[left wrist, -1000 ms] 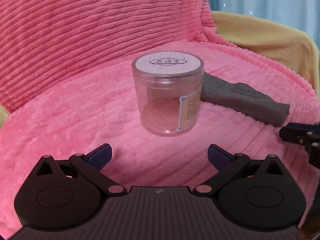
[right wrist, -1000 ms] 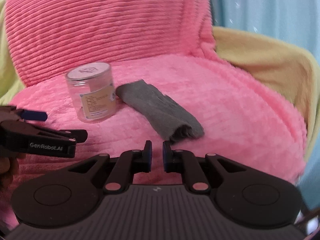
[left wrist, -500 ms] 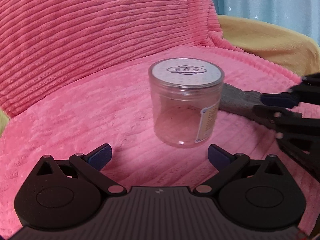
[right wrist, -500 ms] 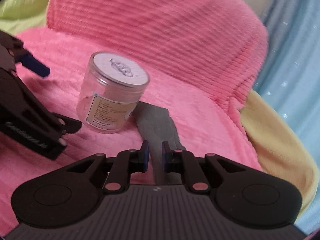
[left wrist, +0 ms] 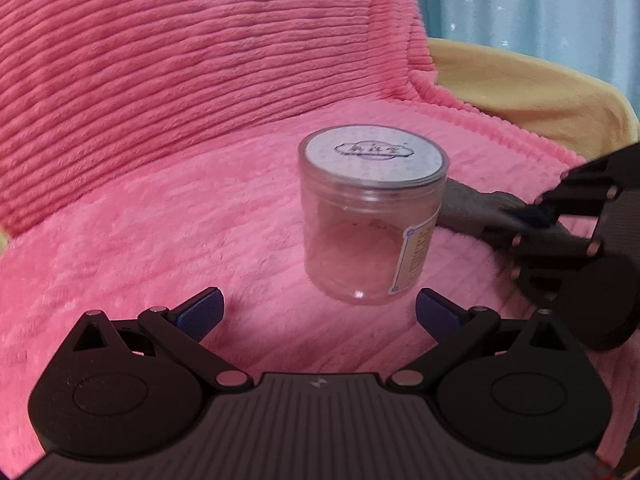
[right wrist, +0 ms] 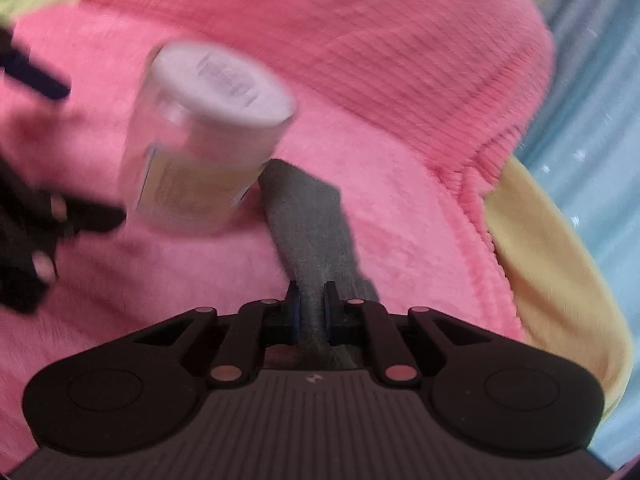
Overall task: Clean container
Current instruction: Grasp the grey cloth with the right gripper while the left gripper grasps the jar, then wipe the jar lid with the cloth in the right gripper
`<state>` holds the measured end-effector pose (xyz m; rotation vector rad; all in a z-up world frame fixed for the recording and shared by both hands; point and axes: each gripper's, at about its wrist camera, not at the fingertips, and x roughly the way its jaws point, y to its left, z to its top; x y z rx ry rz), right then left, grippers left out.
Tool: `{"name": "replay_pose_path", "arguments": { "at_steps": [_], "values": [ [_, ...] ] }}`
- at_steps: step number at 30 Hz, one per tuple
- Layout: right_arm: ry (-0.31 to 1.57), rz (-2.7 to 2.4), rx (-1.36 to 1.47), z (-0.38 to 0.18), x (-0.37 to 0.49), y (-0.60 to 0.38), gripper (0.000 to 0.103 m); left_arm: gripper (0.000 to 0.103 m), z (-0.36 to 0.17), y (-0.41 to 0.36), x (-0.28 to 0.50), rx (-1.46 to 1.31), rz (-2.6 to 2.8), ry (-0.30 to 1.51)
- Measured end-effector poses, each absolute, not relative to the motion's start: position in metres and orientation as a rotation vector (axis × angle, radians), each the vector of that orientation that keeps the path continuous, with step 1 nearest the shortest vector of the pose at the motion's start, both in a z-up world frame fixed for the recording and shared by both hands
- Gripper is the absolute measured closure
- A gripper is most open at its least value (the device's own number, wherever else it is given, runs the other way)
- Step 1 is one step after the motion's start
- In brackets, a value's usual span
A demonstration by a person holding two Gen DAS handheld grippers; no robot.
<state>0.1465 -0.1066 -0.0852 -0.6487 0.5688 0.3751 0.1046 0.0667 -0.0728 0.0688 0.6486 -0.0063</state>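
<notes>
clear round plastic jar [left wrist: 372,220] stands mid-seat on the fuzzy ribbed pink blanket [left wrist: 160,220], open room all round. left gripper [left wrist: 320,312] spread wide before it; right gripper [right wrist: 311,308] nearly closed, straddling the gray cloth [right wrist: 316,216].

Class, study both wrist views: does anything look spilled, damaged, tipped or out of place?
Nothing stands out. The clear plastic jar with the white lid stands upright and closed on the pink plush blanket; the grey cloth lies beside it.

Pink blanket [left wrist: 160,184], yellow cover [left wrist: 520,96], blue curtain [left wrist: 540,8]
</notes>
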Motion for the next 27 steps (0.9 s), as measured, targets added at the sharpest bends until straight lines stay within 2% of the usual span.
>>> {"name": "replay_pose_path", "arguments": {
  "at_steps": [5, 9, 16, 18, 27],
  "values": [
    [0.567, 0.381, -0.171, -0.061, 0.161, -0.156, 0.096, 0.000, -0.068, 0.056, 0.112, 0.128, -0.092, 0.581],
    [0.527, 0.434, 0.032, -0.053, 0.167, -0.179, 0.096, 0.001, -0.070, 0.049, 0.121, 0.184, -0.124, 0.551],
    [0.458, 0.552, 0.075, -0.048, 0.167, -0.161, 0.096, 0.007, -0.073, 0.054, 0.135, 0.174, -0.152, 0.532],
    [0.439, 0.598, 0.048, -0.046, 0.162, -0.152, 0.096, 0.017, -0.076, 0.055, 0.138, 0.170, -0.169, 0.541],
    [0.413, 0.719, -0.040, -0.043, 0.164, -0.125, 0.096, 0.018, -0.079, 0.053, 0.134, 0.178, -0.197, 0.546]
  ]
}}
